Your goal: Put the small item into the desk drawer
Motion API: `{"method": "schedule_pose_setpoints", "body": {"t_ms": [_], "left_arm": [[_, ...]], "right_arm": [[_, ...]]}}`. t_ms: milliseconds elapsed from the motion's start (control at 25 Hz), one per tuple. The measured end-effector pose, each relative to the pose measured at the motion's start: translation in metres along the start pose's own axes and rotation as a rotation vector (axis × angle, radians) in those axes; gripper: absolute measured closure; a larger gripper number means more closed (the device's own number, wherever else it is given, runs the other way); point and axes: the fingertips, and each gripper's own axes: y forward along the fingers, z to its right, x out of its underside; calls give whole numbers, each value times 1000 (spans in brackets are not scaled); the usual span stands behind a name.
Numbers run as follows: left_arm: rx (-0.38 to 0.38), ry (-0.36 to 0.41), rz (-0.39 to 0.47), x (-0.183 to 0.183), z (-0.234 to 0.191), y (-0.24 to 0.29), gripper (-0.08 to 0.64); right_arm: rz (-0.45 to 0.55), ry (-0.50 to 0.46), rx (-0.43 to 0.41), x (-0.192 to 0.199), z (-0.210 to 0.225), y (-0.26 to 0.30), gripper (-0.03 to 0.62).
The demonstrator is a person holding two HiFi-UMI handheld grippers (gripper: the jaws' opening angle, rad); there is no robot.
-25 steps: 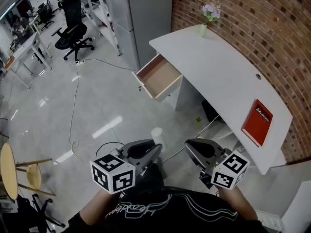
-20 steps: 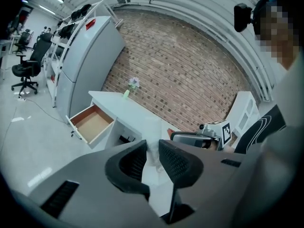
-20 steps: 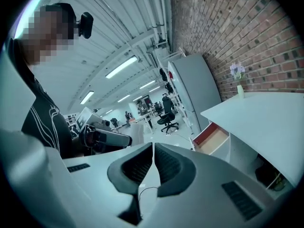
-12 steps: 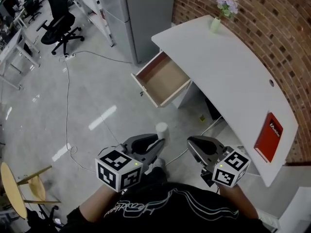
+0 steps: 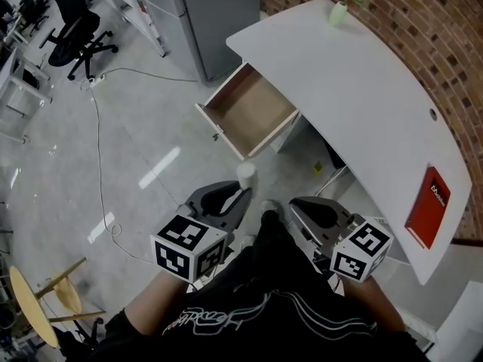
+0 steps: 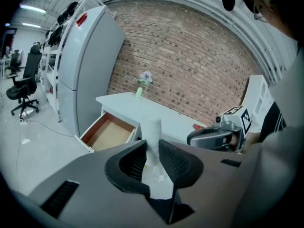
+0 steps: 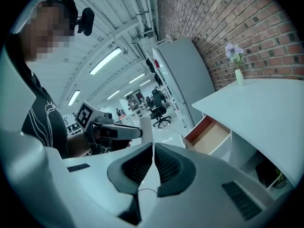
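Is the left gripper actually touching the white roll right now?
Touching. The left gripper view shows the white roll clamped between the left gripper's jaws.

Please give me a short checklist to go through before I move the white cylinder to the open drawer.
1. White cylinder clamped between the left gripper jaws: ok.
2. Drawer pulled open: ok.
3. Drawer bottom bare, with room: ok.
4. Right gripper shut, holding nothing: ok.
5. Cylinder above the drawer: not ok, it hangs over the floor, short of the drawer front.
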Motion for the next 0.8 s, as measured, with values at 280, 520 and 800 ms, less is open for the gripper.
{"method": "schedule_pose_setpoints", "body": {"t_ms": [280, 520, 800], "left_arm": [[-44, 61, -37, -28, -23, 48, 463], [-86, 60, -88, -44, -59, 105, 463], [-116, 50, -154, -45, -100, 167, 463]], "right_arm": [[-2, 35, -24, -19, 55, 23, 549], [-41, 37, -60, -34, 102, 53, 549], [-96, 52, -91, -39, 145, 86, 549]]}}
